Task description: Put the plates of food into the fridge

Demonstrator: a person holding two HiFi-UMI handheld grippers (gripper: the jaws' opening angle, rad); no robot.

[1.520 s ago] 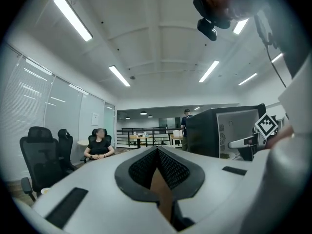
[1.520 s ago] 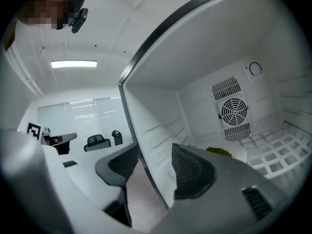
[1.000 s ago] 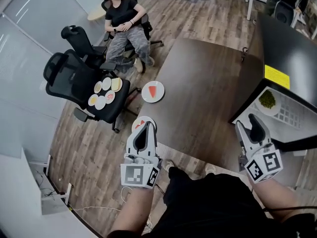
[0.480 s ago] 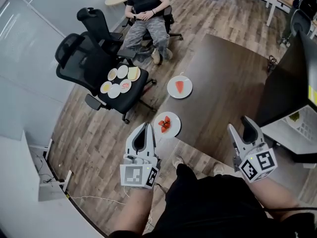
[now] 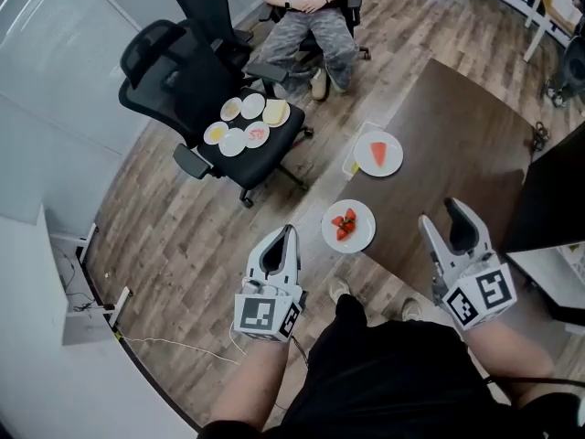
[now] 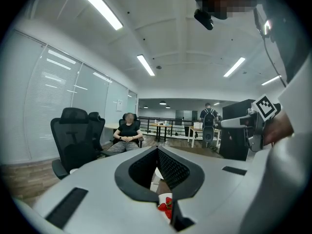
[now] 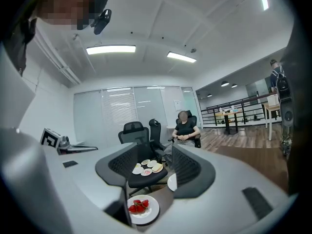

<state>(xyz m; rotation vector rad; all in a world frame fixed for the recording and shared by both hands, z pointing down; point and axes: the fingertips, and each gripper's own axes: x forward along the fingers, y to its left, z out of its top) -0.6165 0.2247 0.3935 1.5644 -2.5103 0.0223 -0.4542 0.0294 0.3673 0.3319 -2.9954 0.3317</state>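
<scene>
Strawberry plate (image 5: 348, 225) on table (image 5: 448, 126): probably light, rigid, slippery; you are wanting a level rim pinch. Left gripper (image 5: 287, 233) is sitting closed, right gripper (image 5: 453, 208) gaping, both empty.

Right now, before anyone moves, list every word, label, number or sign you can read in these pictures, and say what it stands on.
Readable text: none.
Square markers on the left gripper and right gripper: black-and-white patterns, no letters or digits.
Sheet on the far wall: too small to read.
</scene>
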